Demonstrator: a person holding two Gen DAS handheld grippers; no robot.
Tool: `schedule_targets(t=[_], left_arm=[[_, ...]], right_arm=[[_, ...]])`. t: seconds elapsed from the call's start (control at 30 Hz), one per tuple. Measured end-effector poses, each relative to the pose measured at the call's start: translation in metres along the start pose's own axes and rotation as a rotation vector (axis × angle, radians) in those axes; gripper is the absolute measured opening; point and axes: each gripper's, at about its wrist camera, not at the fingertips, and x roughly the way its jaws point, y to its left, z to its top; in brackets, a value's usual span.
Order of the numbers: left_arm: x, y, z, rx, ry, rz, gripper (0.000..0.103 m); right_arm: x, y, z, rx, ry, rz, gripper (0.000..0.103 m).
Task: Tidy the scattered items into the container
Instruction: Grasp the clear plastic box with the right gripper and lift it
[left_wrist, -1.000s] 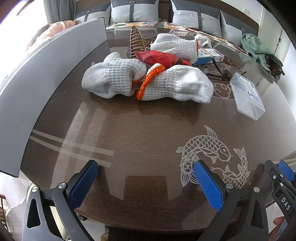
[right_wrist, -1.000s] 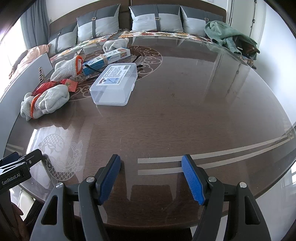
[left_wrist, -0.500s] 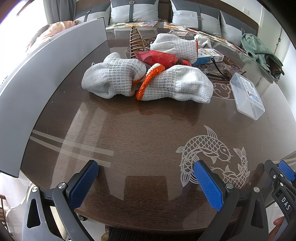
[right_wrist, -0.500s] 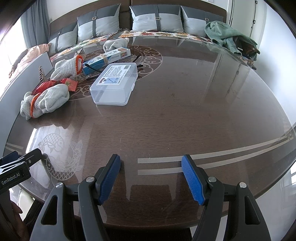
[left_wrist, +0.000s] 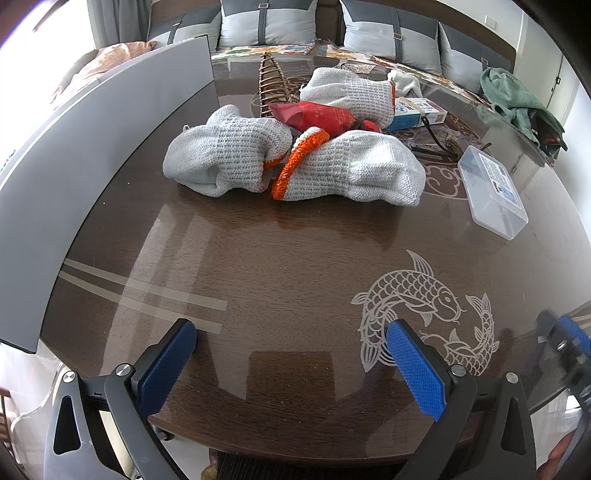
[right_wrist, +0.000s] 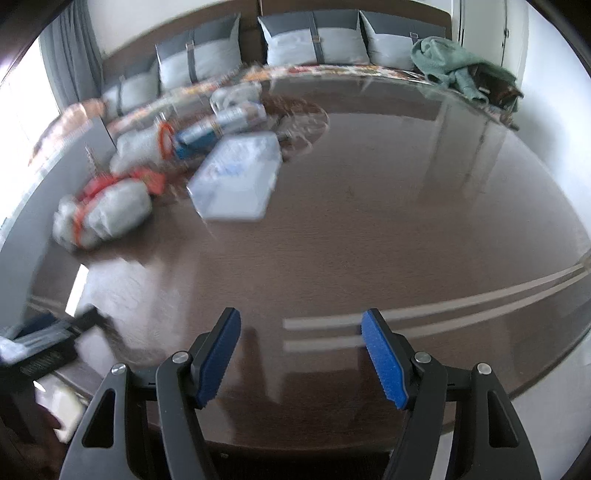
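A pile of grey knitted gloves with orange cuffs (left_wrist: 295, 162) lies on the dark round table (left_wrist: 280, 266), with a red packet (left_wrist: 317, 116) and a blue-white box (left_wrist: 413, 112) behind. A clear lidded plastic box (left_wrist: 493, 190) lies to the right; it also shows in the blurred right wrist view (right_wrist: 236, 177). My left gripper (left_wrist: 291, 354) is open and empty near the table's front edge. My right gripper (right_wrist: 301, 354) is open and empty over the front of the table.
A grey panel (left_wrist: 92, 158) stands along the table's left side. A wicker piece (left_wrist: 271, 81) stands behind the gloves. A green cloth (left_wrist: 517, 99) lies at the far right edge. A sofa with grey cushions (left_wrist: 266, 26) runs behind.
The right gripper has started moving, so its view is blurred and the scene has shifted right and down. The left gripper has stayed still.
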Motion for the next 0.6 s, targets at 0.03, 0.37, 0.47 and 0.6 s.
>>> schedule_targets(t=[0.03, 0.37, 0.47, 0.6], left_arm=[[0.0, 0.0, 0.0, 0.0, 0.0, 0.0, 0.103], [0.0, 0.0, 0.001, 0.005, -0.001, -0.001, 0.103], [0.001, 0.0, 0.001, 0.006, -0.002, -0.002, 0.103], [0.001, -0.001, 0.001, 0.008, -0.003, -0.003, 0.103]], right_arm=[[-0.002, -0.001, 0.004, 0.016, -0.015, 0.041, 0.069], [0.032, 0.039, 0.087, -0.026, 0.002, 0.131, 0.069], [0.048, 0.053, 0.103, -0.079, 0.008, 0.042, 0.069], [0.07, 0.061, 0.112, -0.122, 0.035, -0.034, 0.069]])
